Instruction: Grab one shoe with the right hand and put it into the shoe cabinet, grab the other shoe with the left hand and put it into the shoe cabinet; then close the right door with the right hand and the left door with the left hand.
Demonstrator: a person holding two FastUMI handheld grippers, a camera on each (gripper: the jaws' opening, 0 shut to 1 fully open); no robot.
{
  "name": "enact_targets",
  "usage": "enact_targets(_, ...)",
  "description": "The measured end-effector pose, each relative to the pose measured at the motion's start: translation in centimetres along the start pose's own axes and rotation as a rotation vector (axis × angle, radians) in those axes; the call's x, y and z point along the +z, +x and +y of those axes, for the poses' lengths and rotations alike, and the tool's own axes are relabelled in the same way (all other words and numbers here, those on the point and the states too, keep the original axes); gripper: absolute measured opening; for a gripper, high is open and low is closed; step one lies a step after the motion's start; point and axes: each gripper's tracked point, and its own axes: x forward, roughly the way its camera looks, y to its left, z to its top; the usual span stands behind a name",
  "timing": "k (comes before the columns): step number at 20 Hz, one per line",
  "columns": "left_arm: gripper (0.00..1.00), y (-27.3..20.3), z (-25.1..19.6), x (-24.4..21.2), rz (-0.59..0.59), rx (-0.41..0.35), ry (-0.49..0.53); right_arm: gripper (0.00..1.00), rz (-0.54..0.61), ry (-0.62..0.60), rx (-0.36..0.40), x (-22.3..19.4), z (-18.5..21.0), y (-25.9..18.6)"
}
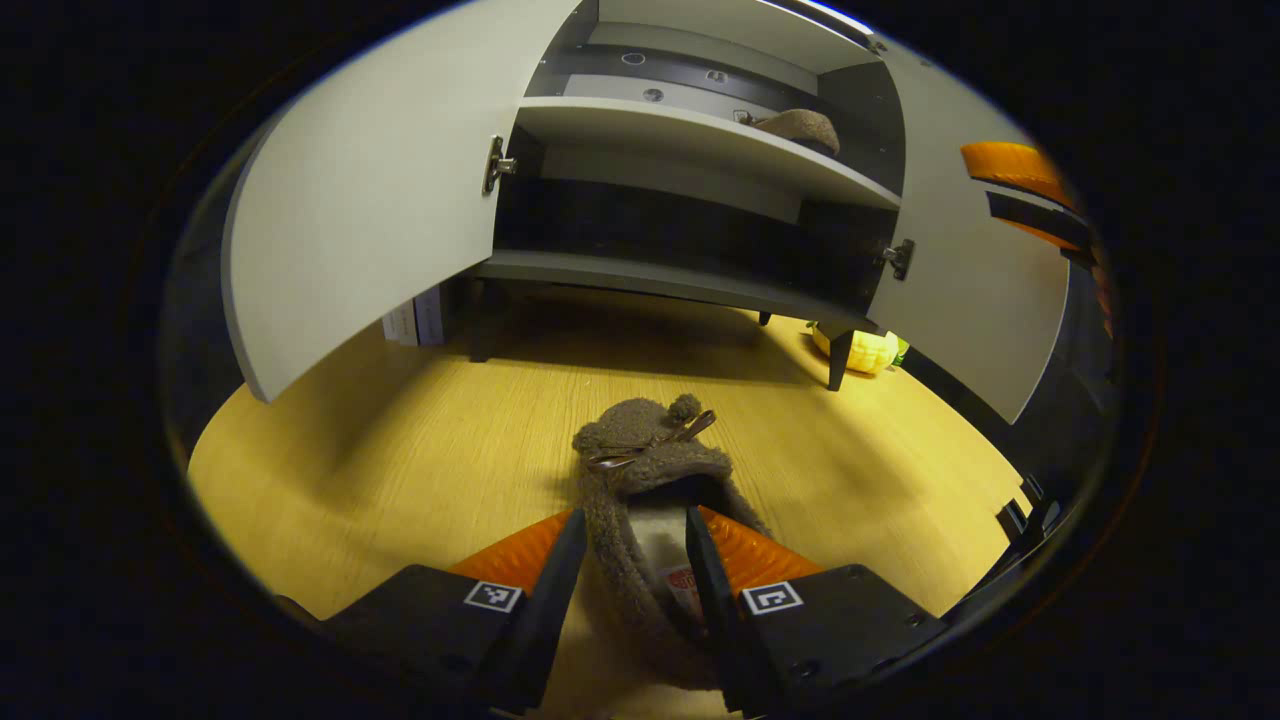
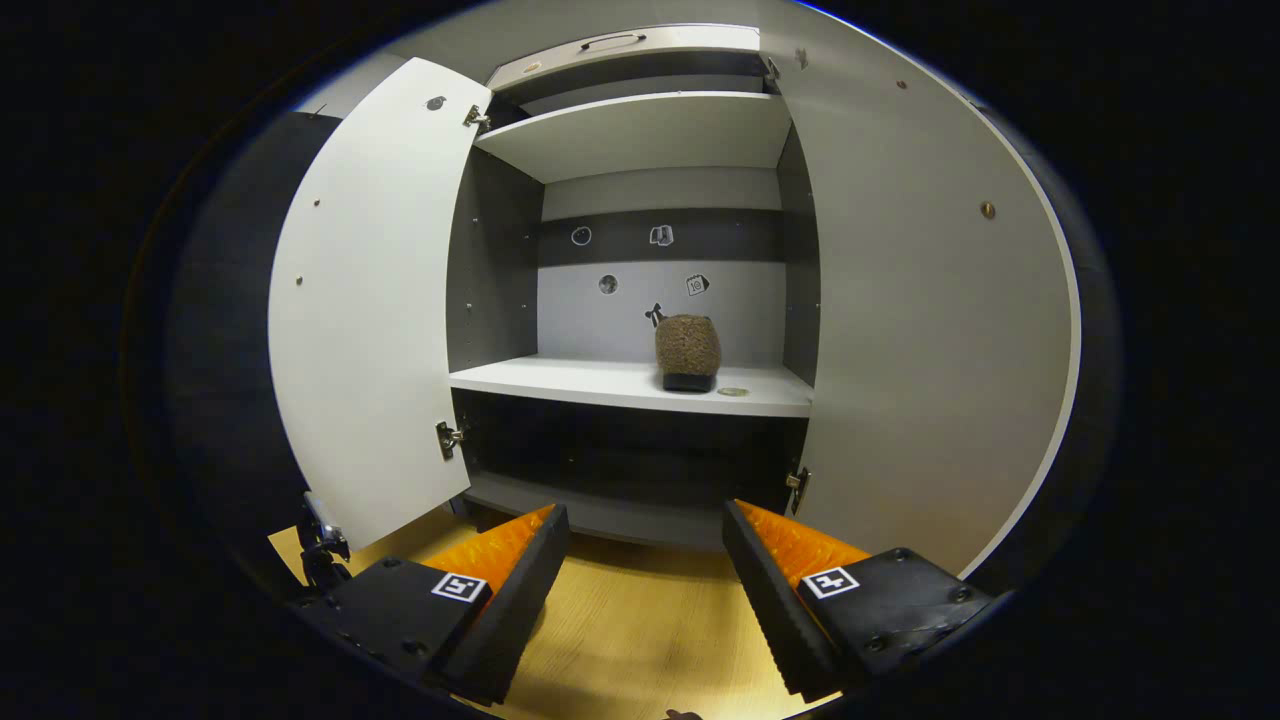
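left gripper view: floor shoe (image 1: 650, 500) between fingers (image 1: 545, 590)

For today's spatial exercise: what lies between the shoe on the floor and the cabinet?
In the left gripper view, bare wooden floor separates the shoe from the cabinet.

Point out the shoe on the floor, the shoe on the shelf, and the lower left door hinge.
floor shoe (image 1: 650, 455), left gripper view, fuzzy toe.
shelf shoe (image 2: 688, 345), right gripper view, fuzzy upper.
hinge (image 2: 448, 436), right gripper view, metal body.
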Motion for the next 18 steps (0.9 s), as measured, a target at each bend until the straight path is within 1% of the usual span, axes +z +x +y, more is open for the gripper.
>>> enact_targets(2,0.64,0.9,0.8,0.5,-0.021,0.033,-0.030,0.98,0.011,-0.018,-0.012,-0.6,-1.0,0.3)
enact_targets(5,0.60,2.5,1.7,0.3,-0.005,0.064,-0.026,0.99,0.031,-0.011,-0.001,-1.5,-1.2,1.0)
enact_targets(6,0.55,3.0,1.7,0.1,0.003,0.057,-0.026,0.98,0.041,-0.013,0.008,-1.8,-1.1,1.2)
enact_targets(8,0.46,3.8,2.3,0.2,0.002,0.067,-0.020,0.98,0.061,-0.024,0.021,-2.6,-0.9,1.8)
enact_targets(9,0.43,3.9,2.6,0.5,-0.003,0.072,-0.021,0.98,0.067,-0.024,0.031,-2.9,-0.7,2.1)
enact_targets(10,0.35,3.8,3.0,0.5,-0.006,0.083,-0.022,0.99,0.073,-0.020,0.043,-3.1,-0.4,2.4)
enact_targets(11,0.29,3.7,3.2,0.6,-0.004,0.100,-0.018,0.99,0.079,-0.015,0.054,-3.3,-0.1,2.7)
enact_targets(12,0.16,3.8,3.3,0.5,-0.002,0.105,-0.008,0.99,0.085,-0.015,0.059,-3.5,0.1,3.0)
enact_targets(13,0.11,3.7,3.2,0.6,0.008,0.099,0.006,0.99,0.087,-0.017,0.061,-3.5,0.2,3.2)
enact_targets(15,0.06,3.7,2.8,0.6,0.026,0.079,0.014,0.99,0.096,-0.015,0.070,-3.6,0.5,3.4)
enact_targets(16,0.05,3.4,2.3,0.5,0.039,0.066,0.006,0.99,0.096,-0.014,0.075,-3.5,0.7,3.5)
enact_targets(18,0.05,2.0,1.6,1.2,0.041,0.065,0.023,0.99,0.095,-0.018,0.084,-3.0,1.0,3.4)
